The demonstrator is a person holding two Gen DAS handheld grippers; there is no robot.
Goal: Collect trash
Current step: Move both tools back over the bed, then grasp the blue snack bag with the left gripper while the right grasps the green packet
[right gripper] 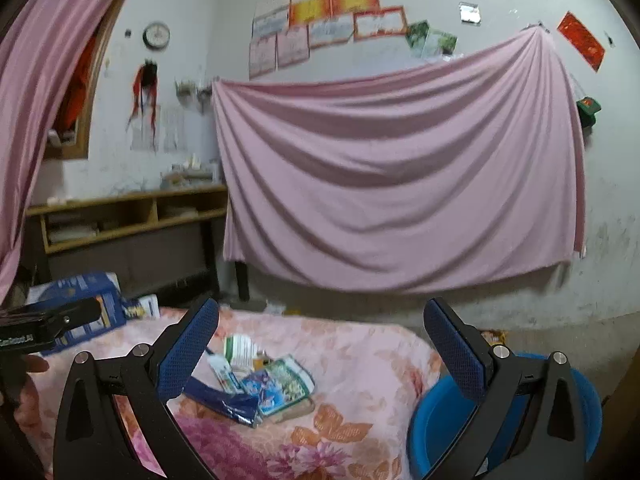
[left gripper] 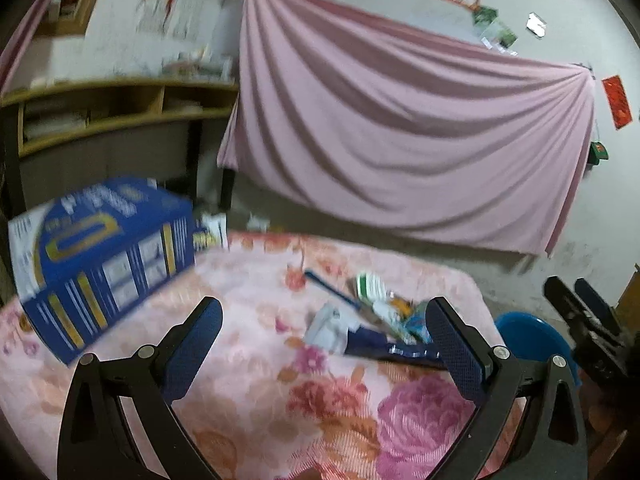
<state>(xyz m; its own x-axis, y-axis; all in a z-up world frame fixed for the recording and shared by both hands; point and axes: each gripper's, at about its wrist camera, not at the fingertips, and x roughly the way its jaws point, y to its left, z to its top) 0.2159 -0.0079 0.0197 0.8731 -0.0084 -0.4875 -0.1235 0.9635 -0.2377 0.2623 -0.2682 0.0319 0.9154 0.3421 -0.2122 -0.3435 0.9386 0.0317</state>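
You see a blanket [right gripper: 360, 360] in pale pink with orange leaves and magenta roses. The trash wrappers [right gripper: 264, 384] on it show dark blue, white, green and light blue print. Your box [left gripper: 100, 256] is royal blue with gold stripes and white panels. The basin [right gripper: 432, 420] is bright blue. The hanging sheet [right gripper: 400, 184] is plain dusty pink against a grey-white wall. Both the left gripper [left gripper: 324, 344] and the right gripper [right gripper: 320, 344] carry black frames with dark blue textured pads.

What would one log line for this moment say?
left hand-held gripper: open, empty | right hand-held gripper: open, empty | wrapper pile: untouched on floral blanket | blue bin: beside table
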